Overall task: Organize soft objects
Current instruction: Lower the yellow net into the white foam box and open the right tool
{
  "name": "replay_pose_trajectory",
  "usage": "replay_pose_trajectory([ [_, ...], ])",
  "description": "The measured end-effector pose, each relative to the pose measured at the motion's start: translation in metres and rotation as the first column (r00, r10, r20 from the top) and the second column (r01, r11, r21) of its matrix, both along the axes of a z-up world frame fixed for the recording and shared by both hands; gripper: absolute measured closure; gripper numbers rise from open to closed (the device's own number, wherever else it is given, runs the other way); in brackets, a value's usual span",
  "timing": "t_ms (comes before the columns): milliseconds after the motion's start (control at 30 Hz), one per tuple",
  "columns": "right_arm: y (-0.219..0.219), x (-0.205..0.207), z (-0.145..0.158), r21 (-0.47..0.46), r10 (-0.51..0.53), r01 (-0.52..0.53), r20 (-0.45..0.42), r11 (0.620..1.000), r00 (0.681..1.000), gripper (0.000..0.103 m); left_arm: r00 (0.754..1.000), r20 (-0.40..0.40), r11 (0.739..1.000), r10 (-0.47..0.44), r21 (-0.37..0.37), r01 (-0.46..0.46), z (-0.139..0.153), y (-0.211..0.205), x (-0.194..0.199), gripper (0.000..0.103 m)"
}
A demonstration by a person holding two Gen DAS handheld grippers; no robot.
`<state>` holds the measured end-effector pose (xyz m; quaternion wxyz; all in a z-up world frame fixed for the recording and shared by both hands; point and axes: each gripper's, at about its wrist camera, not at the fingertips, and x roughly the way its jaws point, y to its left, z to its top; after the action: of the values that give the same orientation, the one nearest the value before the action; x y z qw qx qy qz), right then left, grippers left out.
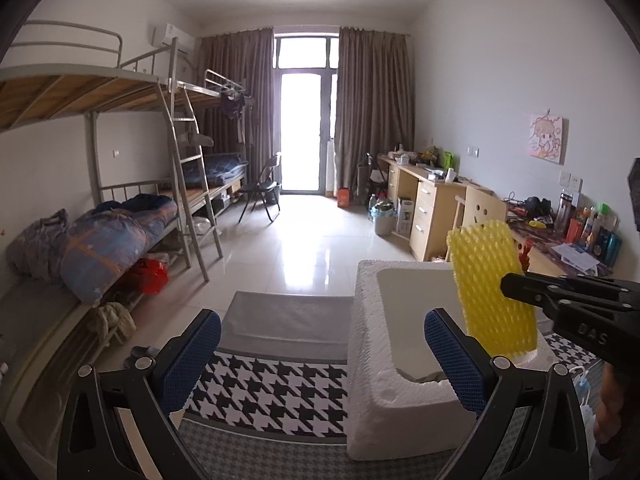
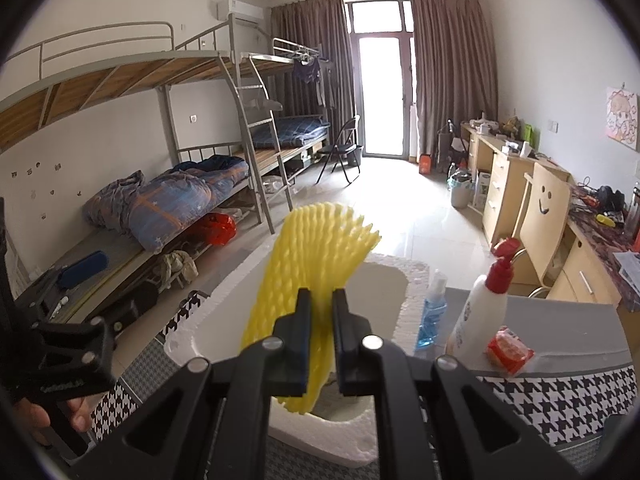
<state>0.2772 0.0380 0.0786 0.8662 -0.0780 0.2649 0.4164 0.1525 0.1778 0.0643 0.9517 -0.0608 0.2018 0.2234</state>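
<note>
My right gripper point(image 2: 321, 312) is shut on a yellow foam net sleeve point(image 2: 316, 264), which it holds upright over the open white foam box point(image 2: 384, 280). The left wrist view shows the same yellow foam net sleeve point(image 1: 490, 284) hanging above the white foam box point(image 1: 372, 320), with the right gripper point(image 1: 510, 286) reaching in from the right. My left gripper point(image 1: 324, 344) stands open with nothing between its blue pads, at the box's left wall. Something grey lies at the bottom of the box; I cannot tell what it is.
The box stands on a table with a black-and-white houndstooth cloth point(image 1: 276, 388). To the box's right are a blue spray bottle point(image 2: 432, 312), a white pump bottle with a red top point(image 2: 480, 312) and a small red packet point(image 2: 510, 350). Bunk beds line the left wall, desks the right.
</note>
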Motion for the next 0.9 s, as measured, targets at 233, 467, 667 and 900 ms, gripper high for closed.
replay_pose_trajectory([
  [233, 0.008, 0.007, -0.007, -0.020, -0.005, 0.005, -0.027, 1.000, 1.000, 0.090, 1.000, 0.007, 1.000, 0.003, 0.005, -0.003, 0.000, -0.002, -0.007, 0.001],
  [467, 0.015, 0.015, -0.016, -0.030, 0.004, -0.006, -0.082, 1.000, 0.997, 0.059, 1.000, -0.003, 1.000, 0.013, -0.007, -0.013, -0.006, 0.004, -0.007, 0.001],
  [667, 0.010, 0.014, -0.014, -0.012, 0.001, -0.002, -0.085, 1.000, 0.996, 0.036, 1.000, -0.009, 1.000, 0.013, -0.011, -0.013, -0.005, 0.005, -0.005, 0.001],
  [900, 0.002, 0.002, -0.004, 0.008, 0.013, -0.013, -0.040, 1.000, 0.999, 0.024, 1.000, -0.001, 1.000, 0.006, -0.008, -0.006, -0.002, 0.000, -0.007, 0.001],
])
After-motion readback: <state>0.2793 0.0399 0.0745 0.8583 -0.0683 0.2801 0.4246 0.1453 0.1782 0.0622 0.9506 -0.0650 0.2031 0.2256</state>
